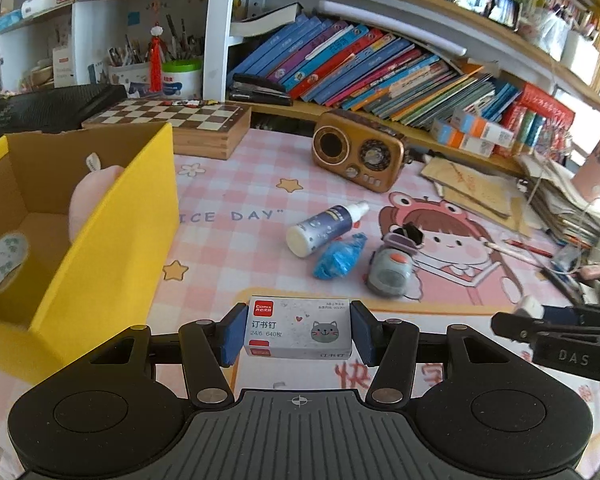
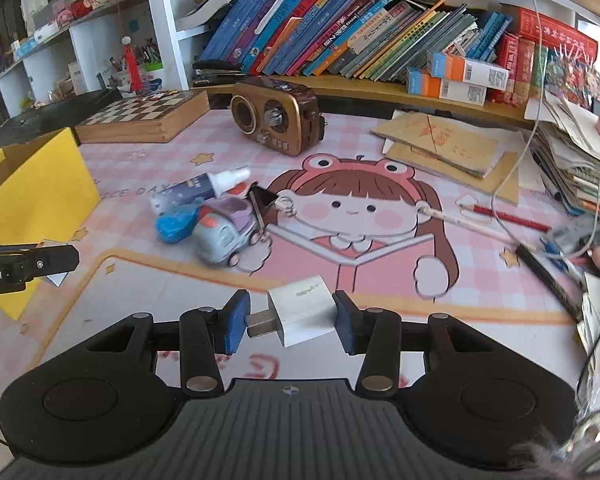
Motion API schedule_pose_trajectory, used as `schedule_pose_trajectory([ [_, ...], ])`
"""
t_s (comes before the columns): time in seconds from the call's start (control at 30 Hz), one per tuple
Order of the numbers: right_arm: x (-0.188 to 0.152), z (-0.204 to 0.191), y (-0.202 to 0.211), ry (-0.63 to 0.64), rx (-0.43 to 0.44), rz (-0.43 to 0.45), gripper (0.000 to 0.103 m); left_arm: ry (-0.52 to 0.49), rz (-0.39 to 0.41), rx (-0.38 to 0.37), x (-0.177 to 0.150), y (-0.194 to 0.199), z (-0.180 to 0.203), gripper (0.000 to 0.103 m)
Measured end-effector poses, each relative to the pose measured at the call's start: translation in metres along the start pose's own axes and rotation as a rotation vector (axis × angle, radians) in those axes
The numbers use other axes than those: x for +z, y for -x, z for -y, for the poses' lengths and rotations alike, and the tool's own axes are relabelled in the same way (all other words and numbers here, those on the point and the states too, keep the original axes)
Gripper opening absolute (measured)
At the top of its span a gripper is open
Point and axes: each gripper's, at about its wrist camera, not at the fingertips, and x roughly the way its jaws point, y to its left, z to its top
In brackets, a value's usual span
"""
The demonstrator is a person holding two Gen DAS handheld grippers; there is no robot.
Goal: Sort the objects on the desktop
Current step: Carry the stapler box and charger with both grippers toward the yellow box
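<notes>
My left gripper is shut on a grey staple box with a cat picture, held just right of the open yellow cardboard box. My right gripper is shut on a white charger plug, its metal end against the left pad. On the pink mat lie a spray bottle, a crumpled blue wrapper, a small toy car and a black binder clip. The yellow box also shows at the left of the right wrist view.
A pink plush and a tape roll lie inside the yellow box. A brown retro radio and a chessboard box stand at the back. Books fill the shelf. Papers, pencils and cables crowd the right side.
</notes>
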Motion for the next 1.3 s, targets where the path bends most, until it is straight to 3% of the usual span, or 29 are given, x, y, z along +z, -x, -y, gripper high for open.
schedule_pose_trajectory([
  [0.87, -0.075, -0.113, 0.088, 0.008, -0.012, 0.0, 0.042, -0.034, -0.005, -0.135, -0.069, 0.097, -0.051, 0.053],
  [1.3, -0.105, -0.177, 0.105, 0.054, 0.037, -0.019, 0.042, -0.035, -0.016, -0.102, -0.099, 0.137, -0.093, 0.053],
])
